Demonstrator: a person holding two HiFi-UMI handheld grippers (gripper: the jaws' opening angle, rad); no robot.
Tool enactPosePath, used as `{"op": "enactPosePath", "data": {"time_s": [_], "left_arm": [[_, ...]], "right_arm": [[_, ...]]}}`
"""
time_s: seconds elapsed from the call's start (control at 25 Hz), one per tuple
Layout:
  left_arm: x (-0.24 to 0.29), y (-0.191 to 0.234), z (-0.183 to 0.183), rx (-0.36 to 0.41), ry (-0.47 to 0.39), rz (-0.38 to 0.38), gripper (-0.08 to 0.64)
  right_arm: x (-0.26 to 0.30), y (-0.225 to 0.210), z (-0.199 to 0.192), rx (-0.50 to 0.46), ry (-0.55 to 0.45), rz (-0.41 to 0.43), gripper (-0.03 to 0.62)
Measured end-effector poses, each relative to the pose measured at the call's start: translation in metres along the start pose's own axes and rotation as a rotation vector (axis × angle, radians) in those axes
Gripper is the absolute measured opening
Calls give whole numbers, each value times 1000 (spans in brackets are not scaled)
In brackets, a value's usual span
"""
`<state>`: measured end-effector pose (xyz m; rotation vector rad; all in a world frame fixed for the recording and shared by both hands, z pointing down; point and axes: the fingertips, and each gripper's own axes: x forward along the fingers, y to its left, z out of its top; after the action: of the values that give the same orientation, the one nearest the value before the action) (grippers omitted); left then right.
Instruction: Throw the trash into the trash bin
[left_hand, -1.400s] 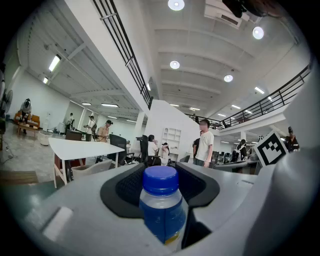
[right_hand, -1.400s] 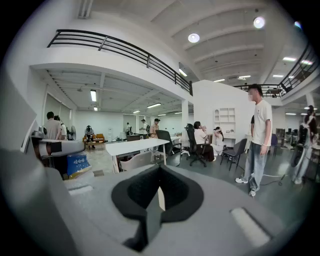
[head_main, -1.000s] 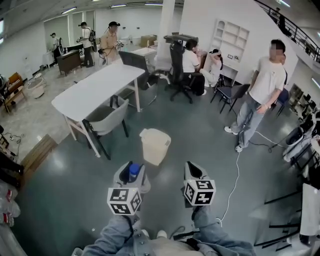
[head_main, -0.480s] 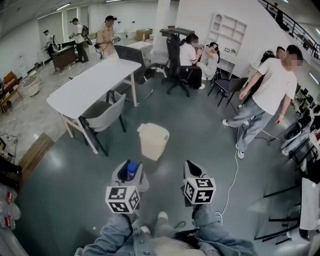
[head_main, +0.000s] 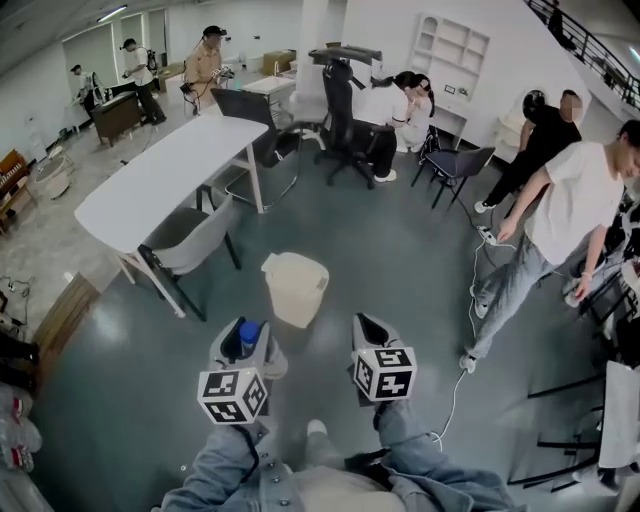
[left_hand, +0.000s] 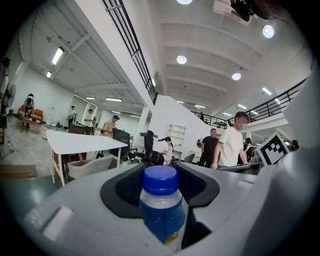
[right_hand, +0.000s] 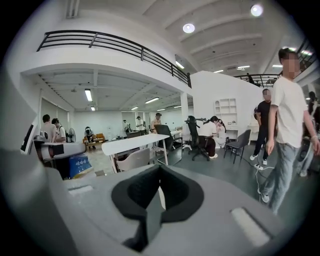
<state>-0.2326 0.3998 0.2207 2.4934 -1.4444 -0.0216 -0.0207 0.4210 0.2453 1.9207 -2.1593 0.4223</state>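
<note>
The blue-capped bottle (left_hand: 161, 207) stands upright, clamped in my left gripper (head_main: 240, 350), just short of the trash bin (head_main: 296, 290), which lies ahead and slightly right, nearer it than my closed, empty right gripper (head_main: 366, 335).

An open-plan office: beyond the fingers (right_hand: 131, 195) stand a long white desk (head_main: 165, 180), black office chairs (head_main: 340, 110), a wall shelf (head_main: 450, 45), a railed mezzanine (right_hand: 110, 42) and seated people (head_main: 395, 105).

Room brightly, evenly lit by ceiling lights (left_hand: 181, 59); faint sheen noted on floor (head_main: 100, 335); edges bent, darkened by fisheye.
</note>
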Motion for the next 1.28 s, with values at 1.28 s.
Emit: {"op": "enactPosePath", "data": {"time_s": [1.28], "left_arm": [[280,10,47,19,-28,27,206]], "right_arm": [[220,-171,79,57,8,23,3]]}}
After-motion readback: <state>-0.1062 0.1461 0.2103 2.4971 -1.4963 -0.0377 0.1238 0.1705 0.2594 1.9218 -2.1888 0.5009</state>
